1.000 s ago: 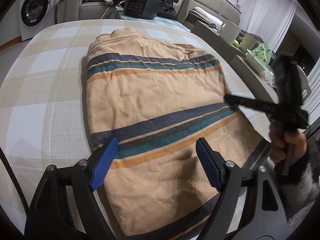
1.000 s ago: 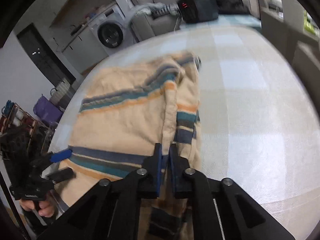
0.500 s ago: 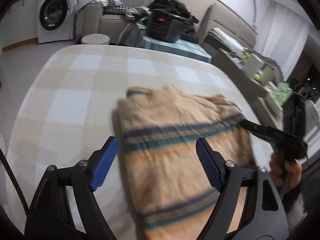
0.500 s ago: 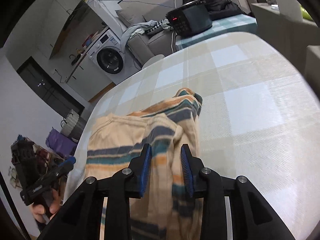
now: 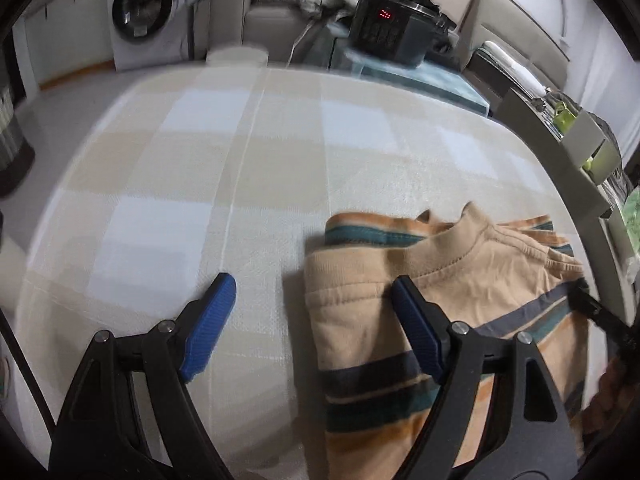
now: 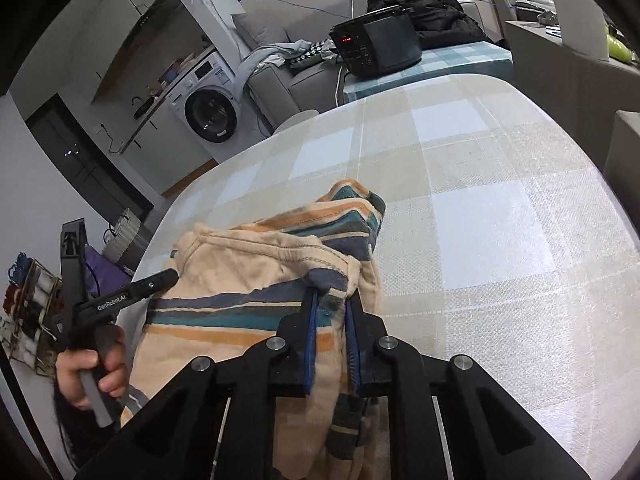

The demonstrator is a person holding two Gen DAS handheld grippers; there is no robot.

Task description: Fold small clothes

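Observation:
A tan shirt [image 5: 480, 272] with navy, teal and orange stripes lies partly folded on the checked tablecloth [image 5: 200, 200]. Its collar points to the far side. My left gripper [image 5: 312, 286] is open at the shirt's left edge, with its right finger over the fabric and its left finger over bare cloth. In the right wrist view, my right gripper [image 6: 332, 304] is closing its jaws, and a raised fold at the edge of the shirt [image 6: 240, 272] is pinched between the blue pads. A hand holds the left gripper [image 6: 120, 296] at the shirt's left side.
A black cooker [image 6: 376, 46] with a red display stands on a low table beyond the far edge. A washing machine [image 6: 212, 114] and a sofa with clothes are behind it. A grey shelf [image 5: 580, 132] runs along the right side. The tablecloth [image 6: 480, 200] stretches right of the shirt.
The left gripper has swung from the shirt's middle to its collar end and left edge. The right gripper opened, moved up the shirt, and closed on a fold near the shoulder.

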